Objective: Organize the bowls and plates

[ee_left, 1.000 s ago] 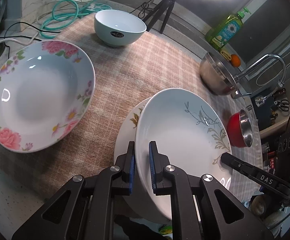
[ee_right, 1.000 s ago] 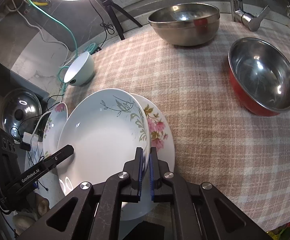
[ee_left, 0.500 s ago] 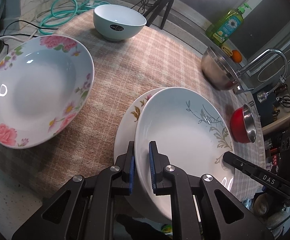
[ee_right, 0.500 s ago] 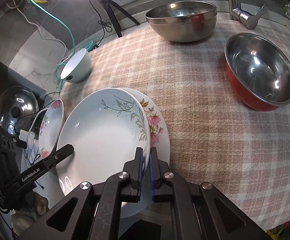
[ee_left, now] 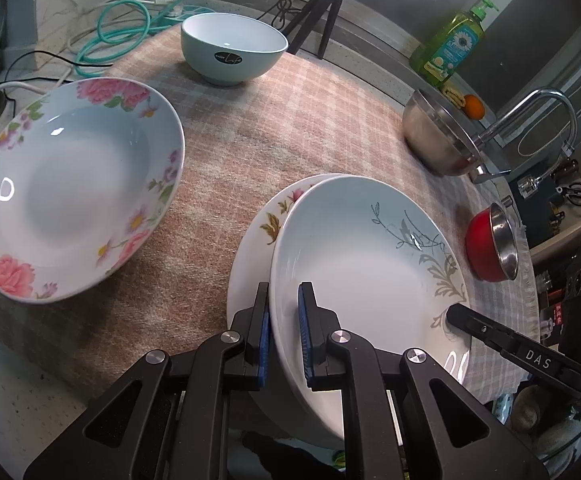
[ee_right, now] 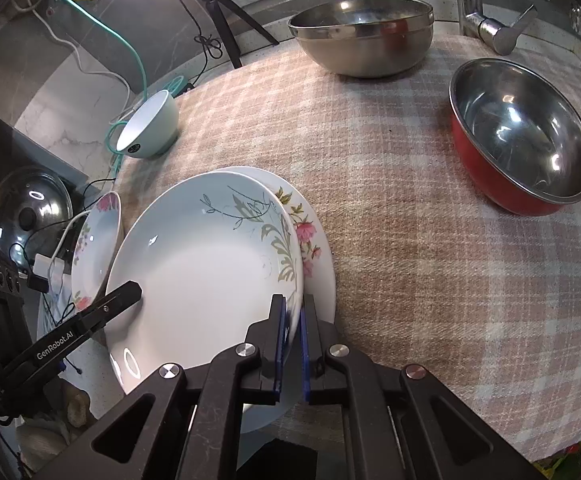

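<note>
A white plate with a grey leaf pattern [ee_left: 354, 256] is held by both grippers above a flower-edged plate [ee_left: 266, 220] on the checked cloth. My left gripper [ee_left: 284, 308] is shut on its near-left rim; my right gripper [ee_right: 292, 312] is shut on its right rim. The leaf plate [ee_right: 194, 264] and the flower-edged plate [ee_right: 310, 232] also show in the right wrist view. A deep rose-pattern plate [ee_left: 70, 184] sits at the left. A pale blue bowl [ee_left: 232, 50] stands at the far edge.
A steel bowl [ee_right: 364, 34] stands at the back by the tap [ee_right: 490, 28]. A red steel-lined bowl [ee_right: 518, 136] is at the right. A ring light tripod [ee_left: 322, 12], cables [ee_left: 126, 28] and a soap bottle [ee_left: 450, 42] line the back. A pot lid [ee_right: 30, 208] lies off the cloth.
Both grippers, still holding the leaf plate, have moved slightly forward and left over the flower-edged plate; the bowls appear a little nearer. Grip is unchanged.
</note>
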Action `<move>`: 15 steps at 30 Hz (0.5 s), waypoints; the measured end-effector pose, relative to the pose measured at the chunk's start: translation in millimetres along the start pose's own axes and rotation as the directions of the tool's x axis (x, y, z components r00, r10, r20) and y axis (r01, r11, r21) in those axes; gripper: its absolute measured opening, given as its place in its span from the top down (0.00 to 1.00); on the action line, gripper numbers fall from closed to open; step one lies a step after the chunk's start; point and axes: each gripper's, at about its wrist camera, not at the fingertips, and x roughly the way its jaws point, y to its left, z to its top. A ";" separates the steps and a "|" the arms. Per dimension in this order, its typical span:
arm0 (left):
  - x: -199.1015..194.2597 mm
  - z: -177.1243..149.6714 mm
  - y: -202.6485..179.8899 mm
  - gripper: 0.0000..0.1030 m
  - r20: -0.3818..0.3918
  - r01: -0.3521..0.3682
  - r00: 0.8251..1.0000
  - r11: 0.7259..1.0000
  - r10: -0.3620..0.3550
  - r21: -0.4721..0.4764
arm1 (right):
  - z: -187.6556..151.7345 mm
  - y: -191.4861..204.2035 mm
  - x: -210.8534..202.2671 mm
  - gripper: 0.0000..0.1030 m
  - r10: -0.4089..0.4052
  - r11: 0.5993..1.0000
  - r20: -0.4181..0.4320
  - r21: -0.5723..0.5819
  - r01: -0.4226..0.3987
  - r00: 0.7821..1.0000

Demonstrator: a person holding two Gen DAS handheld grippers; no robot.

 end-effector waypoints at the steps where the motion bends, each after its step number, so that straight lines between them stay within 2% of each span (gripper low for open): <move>1: -0.3 -0.3 0.0 0.90 0.001 -0.002 1.000 1.000 0.002 0.002 | 0.3 -0.1 0.2 0.94 0.000 1.000 0.001 -0.002 0.000 1.000; 15: -0.5 0.9 0.7 0.90 -0.022 0.008 1.000 1.000 -0.007 0.018 | 2.5 -0.5 1.1 0.92 0.015 1.000 -0.023 -0.016 -0.016 1.000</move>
